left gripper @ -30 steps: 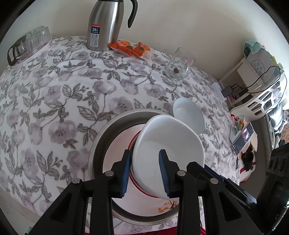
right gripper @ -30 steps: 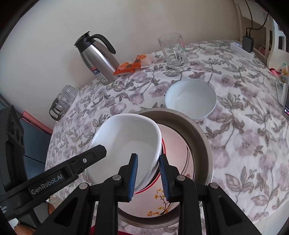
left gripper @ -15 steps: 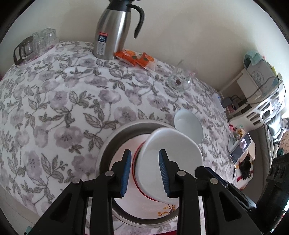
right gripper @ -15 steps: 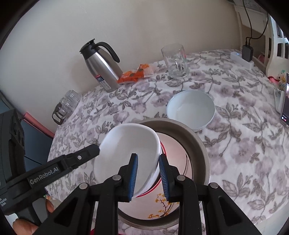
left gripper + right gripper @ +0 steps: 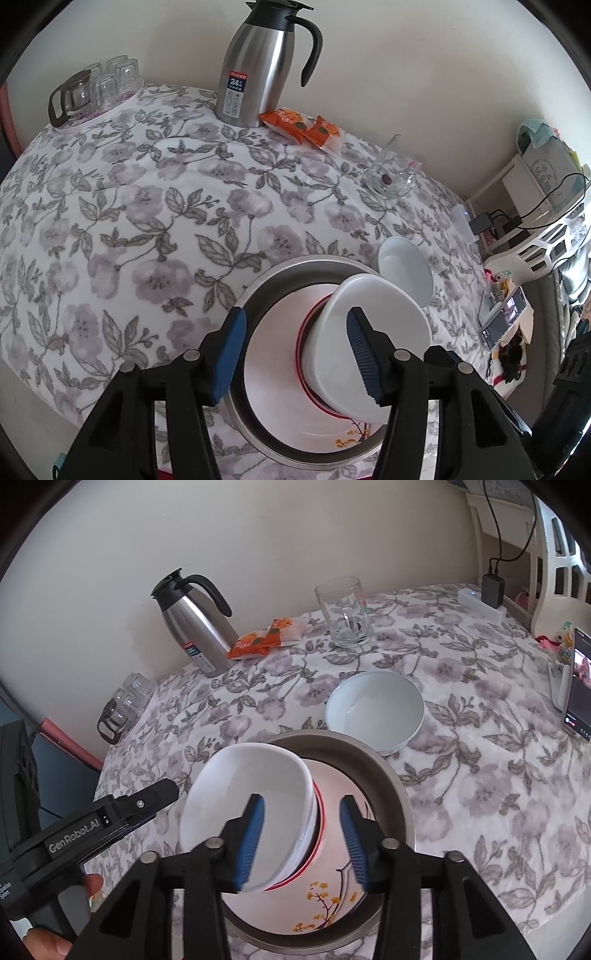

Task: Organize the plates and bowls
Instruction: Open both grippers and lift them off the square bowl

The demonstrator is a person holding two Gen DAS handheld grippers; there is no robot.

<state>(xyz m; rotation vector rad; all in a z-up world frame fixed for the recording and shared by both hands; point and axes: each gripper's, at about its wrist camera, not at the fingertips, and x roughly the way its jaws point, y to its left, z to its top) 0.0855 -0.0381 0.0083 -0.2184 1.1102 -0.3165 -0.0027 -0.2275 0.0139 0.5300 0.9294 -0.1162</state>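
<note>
Looking through the left wrist view, I counted two white bowls: one tilted bowl (image 5: 365, 343) sitting in the steel basin (image 5: 266, 291), leaning on a red-rimmed plate (image 5: 280, 354) there, and a second bowl (image 5: 404, 267) upright on the flowered bench (image 5: 147, 206) just beside the basin. The left gripper (image 5: 293, 352) had just been opening; its blue fingers (image 5: 229, 354) stood released, the bowl's near rim between them but unpressed. One steel jug (image 5: 258, 62), two orange packets (image 5: 299, 127), one glass mug (image 5: 389, 177) and a tray of glasses (image 5: 96, 92) stood well apart at the back.

From the right wrist view the same two bowls showed, the tilted bowl (image 5: 247, 812) and the upright one (image 5: 375, 709). The right gripper (image 5: 303, 838) had also just been opening, fingers (image 5: 251, 838) released either side of the bowl's wall. Only here did the plate's yellow blossom pattern (image 5: 325, 901) show clearly, along with the left gripper's black arm (image 5: 110, 823) and a hand (image 5: 48, 943) beneath it.
</note>
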